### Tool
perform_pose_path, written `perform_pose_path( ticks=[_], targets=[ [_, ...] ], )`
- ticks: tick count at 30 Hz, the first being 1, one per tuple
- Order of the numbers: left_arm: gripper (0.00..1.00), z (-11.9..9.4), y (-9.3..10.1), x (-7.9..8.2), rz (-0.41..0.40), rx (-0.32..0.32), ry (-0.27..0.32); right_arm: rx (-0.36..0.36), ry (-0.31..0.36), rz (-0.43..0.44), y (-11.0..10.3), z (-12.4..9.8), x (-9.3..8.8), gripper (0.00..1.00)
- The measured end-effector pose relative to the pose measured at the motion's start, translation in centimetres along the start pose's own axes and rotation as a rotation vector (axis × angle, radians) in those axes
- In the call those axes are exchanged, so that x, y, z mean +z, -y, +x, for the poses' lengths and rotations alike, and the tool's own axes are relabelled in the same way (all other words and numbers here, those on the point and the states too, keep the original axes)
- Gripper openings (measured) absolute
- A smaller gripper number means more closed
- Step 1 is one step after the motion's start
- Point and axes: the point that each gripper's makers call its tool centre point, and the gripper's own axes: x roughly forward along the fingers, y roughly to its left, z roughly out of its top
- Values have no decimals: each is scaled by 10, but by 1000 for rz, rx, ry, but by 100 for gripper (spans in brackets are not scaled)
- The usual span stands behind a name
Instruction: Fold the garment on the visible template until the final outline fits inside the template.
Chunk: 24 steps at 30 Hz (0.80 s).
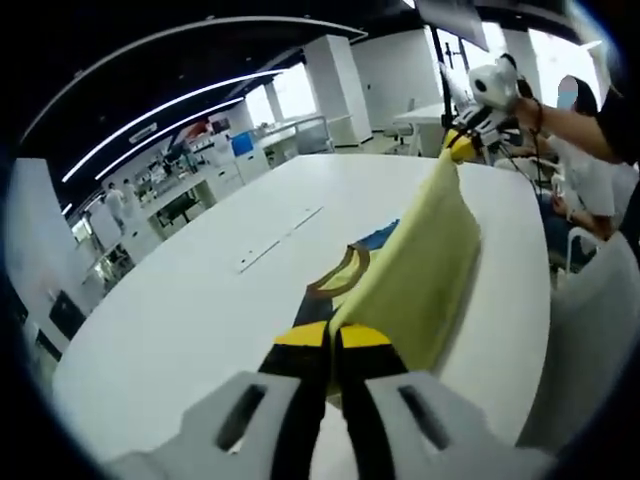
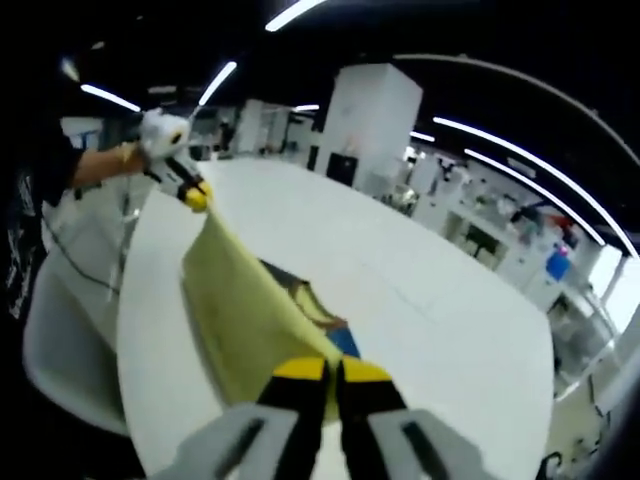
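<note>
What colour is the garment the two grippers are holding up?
Pale yellow; the garment shows best in the right gripper view, stretched between the right gripper and left gripper.

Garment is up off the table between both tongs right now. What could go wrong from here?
1. The yellow garment hangs stretched between the left tongs and the right tongs, each pinching only an edge; it could slip out.
2. It hides part of the template, so it could be laid down misaligned.
3. It is near the white table's edge and might drape over.
</note>
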Motion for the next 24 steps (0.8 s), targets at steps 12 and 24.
perform_pose_path(
  ticks=[12,24],
  targets=[
    [0,13,-15,1,8,16,9,-33,-8,-3,14,16,8,0],
    [0,31,-28,3,0,18,-5,-69,-32,13,30,35,8,0]
  ],
)
